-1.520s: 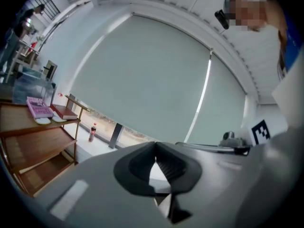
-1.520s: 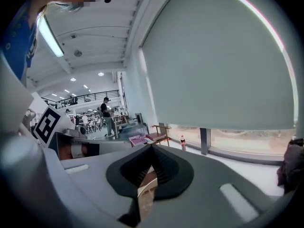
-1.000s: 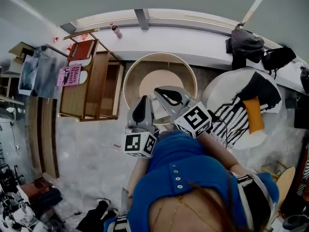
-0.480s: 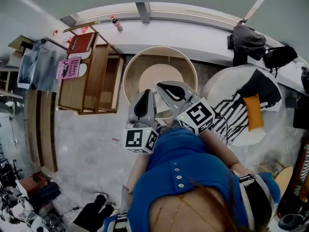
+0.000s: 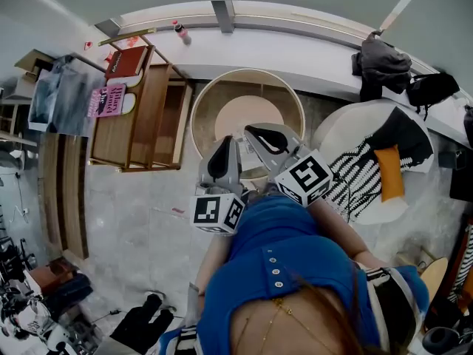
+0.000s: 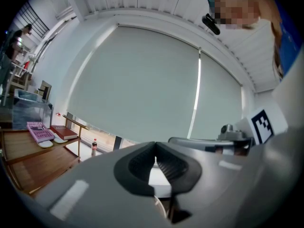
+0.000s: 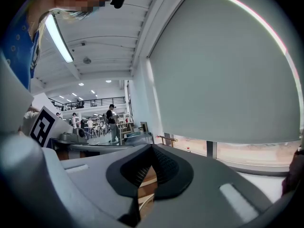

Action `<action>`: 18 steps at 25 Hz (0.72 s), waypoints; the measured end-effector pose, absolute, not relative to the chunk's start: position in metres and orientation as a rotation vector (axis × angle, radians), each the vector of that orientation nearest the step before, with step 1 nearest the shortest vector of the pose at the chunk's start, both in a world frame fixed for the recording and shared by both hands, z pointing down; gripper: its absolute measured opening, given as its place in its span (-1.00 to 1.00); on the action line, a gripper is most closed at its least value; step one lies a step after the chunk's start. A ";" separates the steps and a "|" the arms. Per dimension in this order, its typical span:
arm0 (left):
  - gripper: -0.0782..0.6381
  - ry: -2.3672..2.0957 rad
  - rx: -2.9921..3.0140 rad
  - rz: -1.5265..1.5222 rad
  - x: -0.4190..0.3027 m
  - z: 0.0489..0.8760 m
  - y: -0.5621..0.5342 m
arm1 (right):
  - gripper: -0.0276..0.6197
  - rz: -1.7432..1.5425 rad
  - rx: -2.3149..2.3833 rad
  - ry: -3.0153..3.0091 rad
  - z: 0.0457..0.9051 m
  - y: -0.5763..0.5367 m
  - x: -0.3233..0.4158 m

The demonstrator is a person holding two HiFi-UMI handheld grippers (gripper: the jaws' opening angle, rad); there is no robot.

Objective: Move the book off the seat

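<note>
Pale stone floor, blind down over the window wall. Book location is ambiguous. A red book (image 5: pixel 126 61) and a pink book (image 5: pixel 109 99) lie side by side on top of the wooden shelf (image 5: pixel 151 117) at left, on no seat. The round wooden seat (image 5: pixel 247 113) straight ahead shows a bare cushion; its near edge is hidden behind the grippers. The white seat (image 5: pixel 336 135) at right carries a striped cloth (image 5: pixel 362 176) with a flat orange slab (image 5: pixel 390 172) on it; can't tell if that's a book or a cushion. So this fits either the book off the seat and shelved, or the orange slab being the book and lying on the seat.

Left gripper (image 5: pixel 222 157) and right gripper (image 5: pixel 260 135) hang in front of the person, above the wooden seat's near edge. Both have jaws closed tip to tip, nothing in them, well apart from every candidate.

Risks:
- Grabbing the wrong item, since no view settles which is the book.
- If it's the orange slab, closed jaws would just shove it.
- A pinch on loose cloth could catch the fabric and drag it along.
</note>
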State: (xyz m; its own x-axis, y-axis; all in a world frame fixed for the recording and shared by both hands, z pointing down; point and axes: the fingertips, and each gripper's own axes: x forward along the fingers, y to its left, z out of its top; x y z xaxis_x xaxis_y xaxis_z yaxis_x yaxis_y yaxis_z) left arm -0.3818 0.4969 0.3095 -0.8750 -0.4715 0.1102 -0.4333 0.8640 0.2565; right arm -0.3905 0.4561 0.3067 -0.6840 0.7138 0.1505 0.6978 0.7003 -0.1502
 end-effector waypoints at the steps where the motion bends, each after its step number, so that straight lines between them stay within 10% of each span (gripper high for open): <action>1: -0.78 -2.868 0.699 -0.338 -0.382 0.310 0.497 | -0.92 0.116 -1.139 -2.710 0.307 0.456 -0.391; 18: -0.78 -2.853 0.663 -0.347 -0.392 0.317 0.499 | -0.92 0.089 -1.140 -2.674 0.316 0.453 -0.400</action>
